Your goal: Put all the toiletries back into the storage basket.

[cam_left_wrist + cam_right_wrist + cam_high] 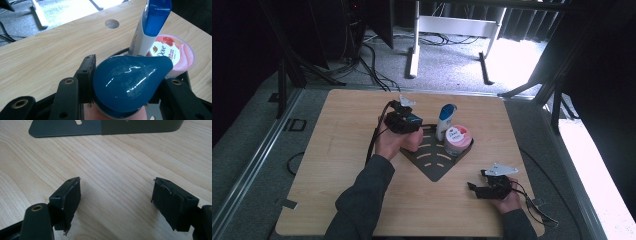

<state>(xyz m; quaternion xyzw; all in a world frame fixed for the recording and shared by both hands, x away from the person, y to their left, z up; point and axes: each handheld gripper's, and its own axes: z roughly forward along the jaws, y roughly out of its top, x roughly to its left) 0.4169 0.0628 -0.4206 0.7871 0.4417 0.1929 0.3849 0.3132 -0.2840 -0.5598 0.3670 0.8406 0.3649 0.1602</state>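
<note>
Left hand-held gripper: jaws are clamping a glossy dark-blue teardrop-shaped plastic bottle, one pad pressing on each side; in the high view this gripper is hovering over the left edge of the rack, the person's hand wrapping its body.
Teardrop bottle, position: it is sitting between the left jaws, above the rack's left part, just beside the tube and the jar.
Black slotted metal rack: lying flat near the middle of the light wood-grain desk.
White squeeze tube with blue cap: standing upright, cap uppermost, on the rack.
Round pink-and-white lidded jar: sitting on the rack, touching the tube's right side.
Right hand-held gripper: jaws are standing wide apart with bare desk between them; in the high view it is resting low on the desk, right of the rack's point.
</note>
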